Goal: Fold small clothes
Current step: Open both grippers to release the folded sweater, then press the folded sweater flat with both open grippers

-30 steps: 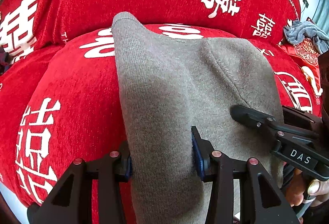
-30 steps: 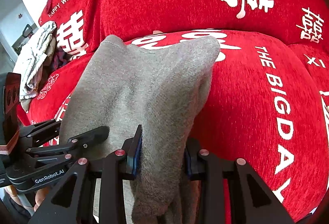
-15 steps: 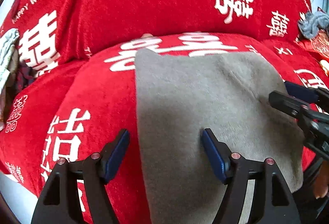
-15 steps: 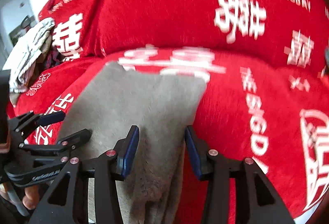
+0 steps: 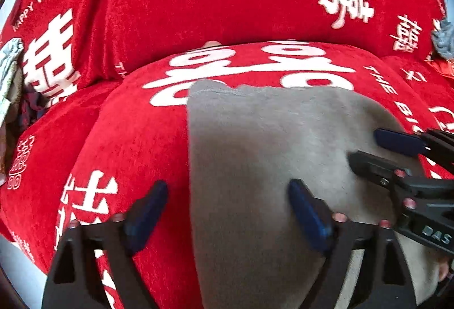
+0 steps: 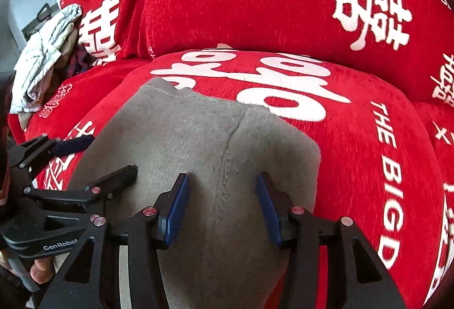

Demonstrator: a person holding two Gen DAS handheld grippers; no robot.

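- The grey knit garment (image 5: 269,144) lies flat on the red sofa seat cushion (image 5: 136,138). The left claw (image 5: 227,204) straddles its left edge, jaws opening, pads clear of the cloth.
- The right claw (image 6: 222,201) stands released over the garment's right part, gripping nothing.
- The red cover bears white lettering; crumpled pale cloth (image 6: 45,53) lies at the sofa's left end.
- The garment shows a seam.

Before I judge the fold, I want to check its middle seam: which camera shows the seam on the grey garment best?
The right wrist view. There the grey garment lies flat on the red cushion, its seam running down the middle toward the right gripper. In the left wrist view the cloth looks blurred and plain, with no seam discernible.
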